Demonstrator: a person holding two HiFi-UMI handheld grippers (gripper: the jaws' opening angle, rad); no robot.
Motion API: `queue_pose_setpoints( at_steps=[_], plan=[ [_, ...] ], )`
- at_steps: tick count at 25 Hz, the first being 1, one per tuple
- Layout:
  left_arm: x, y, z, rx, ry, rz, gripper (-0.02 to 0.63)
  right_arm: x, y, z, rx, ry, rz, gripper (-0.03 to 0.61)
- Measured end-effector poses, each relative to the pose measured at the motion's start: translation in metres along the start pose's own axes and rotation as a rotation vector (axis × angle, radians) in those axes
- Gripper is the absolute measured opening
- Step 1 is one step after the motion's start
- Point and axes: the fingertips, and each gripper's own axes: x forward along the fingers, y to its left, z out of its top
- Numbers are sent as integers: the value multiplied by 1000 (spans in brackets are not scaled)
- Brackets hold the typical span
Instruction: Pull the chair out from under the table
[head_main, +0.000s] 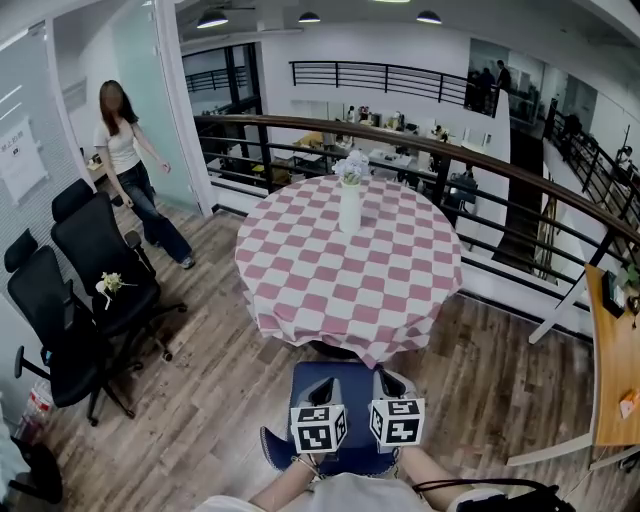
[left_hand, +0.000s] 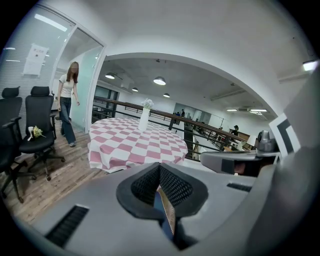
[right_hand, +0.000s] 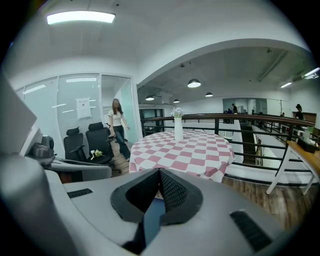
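Right now my left tongs (head_main: 322, 386) and right tongs (head_main: 388, 382) are both clamped on the back of the blue chair (head_main: 350, 405), which sits at the near rim of the checked bench (head_main: 340, 290). The grip looks made, so next I'd pull both hands evenly, straight back toward me.

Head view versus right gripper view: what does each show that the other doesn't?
Only the head view: the blue chair from above, with the left gripper on it too. Only the right gripper view: the right gripper, its fingers closed on the chair's blue edge. Both: checked table, white vase, black office chairs, walking person.
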Motion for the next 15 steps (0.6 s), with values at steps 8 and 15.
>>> queue_pose_setpoints(
  at_steps=[8,15],
  plan=[
    [2,0,-3,-3,6,-7,3,2,3,-1,-19,8,8,17],
    [2,-1,-3,-18,11,-10,3,1,1,-2,-31,15,-1,17]
  ],
)
